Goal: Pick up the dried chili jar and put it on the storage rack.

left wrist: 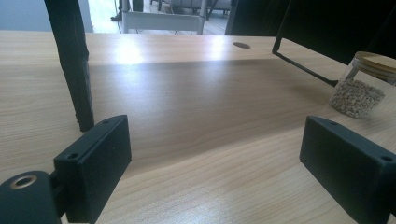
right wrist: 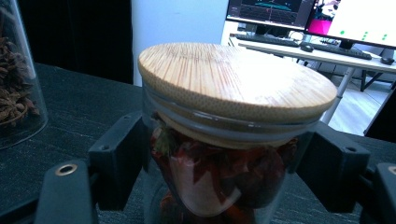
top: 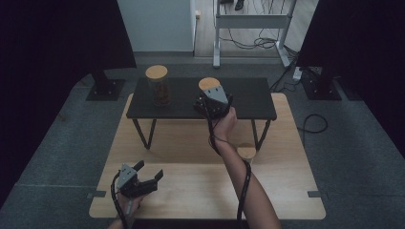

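A glass jar (right wrist: pixel 224 182) with a bamboo lid (top: pixel 209 84) and red dried contents stands on the black raised shelf (top: pixel 248 98). My right gripper (top: pixel 208 98) reaches over the shelf's front edge and straddles this jar. Its two pads (right wrist: pixel 119 158) flank the glass just below the lid, close to it but not pressing, so the right gripper (right wrist: pixel 219 163) is open around the jar. My left gripper (top: pixel 150 170) rests low over the wooden table (top: pixel 191 195) near its front left, open wide with nothing between its jaws (left wrist: pixel 215 158).
A second lidded jar (top: pixel 157 86) of brown star-shaped pieces stands at the shelf's left (right wrist: pixel 16 93). A third jar (left wrist: pixel 359 91) of pale grains sits on the wooden table by the shelf's right leg (top: pixel 246 151). A black shelf leg (left wrist: pixel 74 65) rises just ahead of the left gripper.
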`<state>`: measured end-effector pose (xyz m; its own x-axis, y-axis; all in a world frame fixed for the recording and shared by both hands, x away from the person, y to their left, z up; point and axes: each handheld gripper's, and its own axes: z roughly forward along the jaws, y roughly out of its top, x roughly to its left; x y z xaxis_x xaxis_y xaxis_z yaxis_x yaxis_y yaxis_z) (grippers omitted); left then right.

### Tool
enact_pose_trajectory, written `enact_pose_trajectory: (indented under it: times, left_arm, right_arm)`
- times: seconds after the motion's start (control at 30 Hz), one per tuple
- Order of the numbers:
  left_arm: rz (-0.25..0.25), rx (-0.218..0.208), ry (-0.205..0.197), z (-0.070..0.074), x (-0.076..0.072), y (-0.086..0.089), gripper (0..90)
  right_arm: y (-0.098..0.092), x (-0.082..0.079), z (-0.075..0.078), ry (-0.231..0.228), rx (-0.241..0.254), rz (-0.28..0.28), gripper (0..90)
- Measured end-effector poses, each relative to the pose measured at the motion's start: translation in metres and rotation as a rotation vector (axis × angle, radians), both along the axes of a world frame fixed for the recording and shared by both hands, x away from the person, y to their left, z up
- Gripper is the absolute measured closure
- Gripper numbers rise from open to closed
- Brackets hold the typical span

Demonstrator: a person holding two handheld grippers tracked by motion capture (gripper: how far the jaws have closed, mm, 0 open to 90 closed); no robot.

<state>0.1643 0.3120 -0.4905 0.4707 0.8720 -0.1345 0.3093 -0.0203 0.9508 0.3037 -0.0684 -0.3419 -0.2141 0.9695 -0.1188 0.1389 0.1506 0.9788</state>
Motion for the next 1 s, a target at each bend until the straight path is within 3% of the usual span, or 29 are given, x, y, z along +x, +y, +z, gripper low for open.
enact_pose_trajectory:
  times: [0.37, 1.0]
  left_arm:
    - [-0.002, 0.002, 0.0, 0.0, 0.0, 0.0, 8.4]
    - [0.009, -0.001, 0.005, -0.001, 0.0, 0.001, 8.4]
  right_arm:
    - [0.002, -0.008, -0.002, -0.028, -0.007, -0.016, 14.0]
    - [-0.011, -0.034, -0.006, -0.051, 0.021, -0.001, 9.8]
